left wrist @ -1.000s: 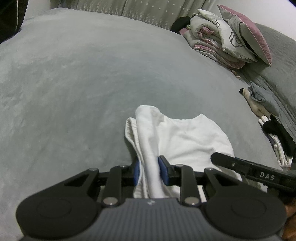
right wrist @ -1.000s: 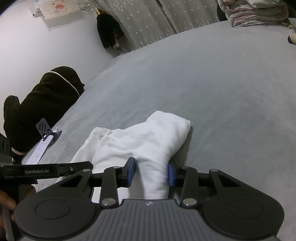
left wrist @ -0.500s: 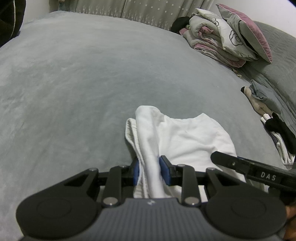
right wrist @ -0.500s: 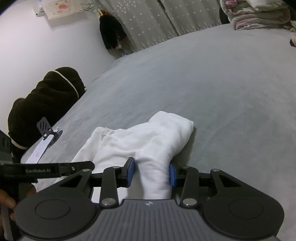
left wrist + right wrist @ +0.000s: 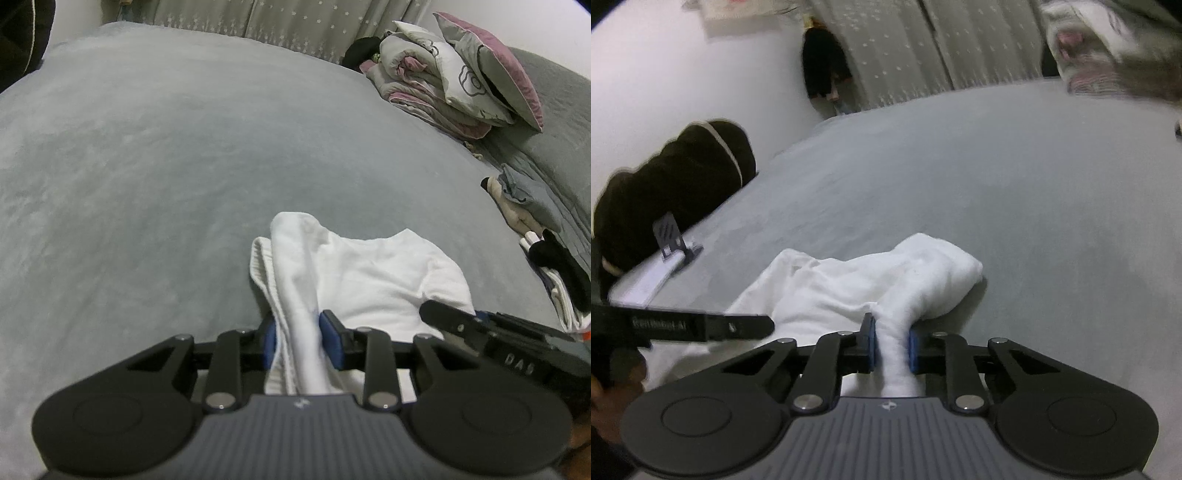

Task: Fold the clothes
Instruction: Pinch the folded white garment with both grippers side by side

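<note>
Near the bed's (image 5: 147, 155) front edge, the white garment (image 5: 369, 273) lay partly bunched, the left gripper (image 5: 303, 341) clamped on one fold, the right gripper's (image 5: 891, 345) jaws closing on another; folding looked unfinished.

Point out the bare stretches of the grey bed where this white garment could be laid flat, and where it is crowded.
The bed is bare beyond and left of the white garment, up to the curtain. It is crowded on the right: the folded quilts and the clothes pile. In the right wrist view, the black bundle lines the left edge.
</note>
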A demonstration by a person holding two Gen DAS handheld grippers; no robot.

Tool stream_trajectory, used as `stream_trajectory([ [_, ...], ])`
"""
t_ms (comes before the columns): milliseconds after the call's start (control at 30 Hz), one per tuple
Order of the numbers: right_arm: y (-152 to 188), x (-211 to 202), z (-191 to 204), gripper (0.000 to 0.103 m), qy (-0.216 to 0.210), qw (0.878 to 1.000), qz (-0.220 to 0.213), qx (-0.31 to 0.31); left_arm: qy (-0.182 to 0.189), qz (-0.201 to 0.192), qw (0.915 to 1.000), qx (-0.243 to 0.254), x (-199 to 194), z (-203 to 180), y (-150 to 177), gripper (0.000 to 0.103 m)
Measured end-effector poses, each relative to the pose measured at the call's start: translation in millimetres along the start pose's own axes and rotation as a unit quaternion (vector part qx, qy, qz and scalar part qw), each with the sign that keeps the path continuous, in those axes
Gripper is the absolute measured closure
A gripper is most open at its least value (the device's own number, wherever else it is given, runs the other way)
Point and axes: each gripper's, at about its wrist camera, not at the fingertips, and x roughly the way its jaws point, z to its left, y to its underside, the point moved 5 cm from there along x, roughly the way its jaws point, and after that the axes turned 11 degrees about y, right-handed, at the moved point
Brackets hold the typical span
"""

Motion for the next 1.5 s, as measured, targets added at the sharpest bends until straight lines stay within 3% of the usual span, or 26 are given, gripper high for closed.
stream_trajectory([
  [333, -17, -25, 6, 0.087, 0.019, 0.996, -0.059, -0.057, 0.009, -0.030, 0.9995, 0.002, -15, -9, -4, 0.083],
  [433, -18, -25, 0, 0.086, 0.003, 0.998, -0.047, -0.040, 0.006, -0.022, 0.9997, -0.003, -13, -7, -2, 0.083],
  [500, -13, -15, -5, 0.085, -0.001, 1.000, -0.016, -0.027, 0.001, -0.013, 0.9999, -0.009, -8, -2, 0, 0.083],
  [600, -4, 1, -20, 0.073, 0.000, 1.000, 0.022, 0.022, 0.002, -0.012, 0.9998, -0.012, -7, -1, -1, 0.082],
  [733, -3, 7, -43, 0.072, -0.043, 0.991, 0.045, 0.115, 0.004, -0.013, 0.9997, -0.021, -6, 0, 0, 0.080],
  [833, 0, 11, -49, 0.072, -0.054, 0.988, 0.046, 0.138, 0.004, -0.012, 0.9998, -0.018, -3, 1, -1, 0.075],
  [967, -1, 8, -27, 0.078, -0.014, 0.998, 0.023, 0.064, -0.006, -0.017, 0.9998, -0.008, -1, -5, -1, 0.079],
  [1000, -2, 6, -21, 0.084, -0.006, 0.999, 0.016, 0.045, -0.008, -0.019, 0.9998, -0.004, -1, -7, -1, 0.083],
  [1133, -7, -3, -5, 0.087, 0.023, 1.000, -0.013, -0.012, -0.022, -0.024, 0.9995, 0.000, -4, -17, -4, 0.085],
  [1233, -15, -11, -5, 0.088, 0.029, 0.999, -0.030, -0.026, -0.019, -0.029, 0.9994, 0.002, -6, -23, -8, 0.085],
  [1500, -40, -30, -37, 0.088, 0.062, 0.996, -0.060, -0.027, 0.031, -0.040, 0.9986, -0.016, 1, -58, -28, 0.085],
])
